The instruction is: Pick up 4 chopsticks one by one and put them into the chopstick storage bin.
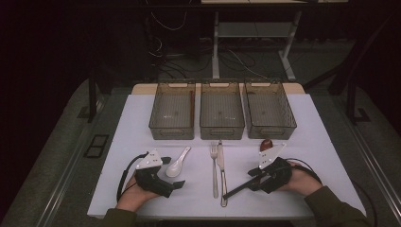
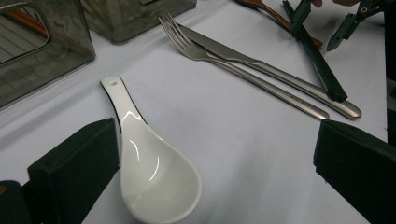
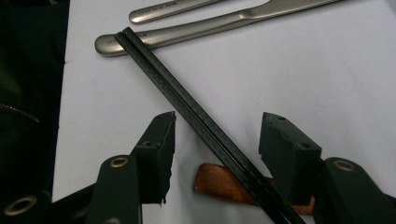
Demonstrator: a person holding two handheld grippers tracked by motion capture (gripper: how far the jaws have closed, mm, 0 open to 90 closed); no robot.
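The right gripper [image 3: 215, 135] has its fingers released, straddling the chopsticks [image 3: 187, 105] without touching. The left gripper [image 2: 215, 163] has its fingers released beside the spoon [image 2: 154, 168] on the counter [image 2: 243, 140].

White ceramic spoon [image 2: 156, 175] between open black jaws (bowl nearest); fork [image 2: 243, 72], knife [image 2: 280, 77], black chopsticks [image 2: 317, 60] beyond, on white table [image 2: 243, 154].

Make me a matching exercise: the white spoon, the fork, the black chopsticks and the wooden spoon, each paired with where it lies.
1 white spoon
2 fork
3 black chopsticks
4 wooden spoon

A under the chopsticks
B between the right tongs' jaws
C beside the knife
D between the left tongs' jaws

Pairs: 1-D, 2-C, 3-B, 4-A
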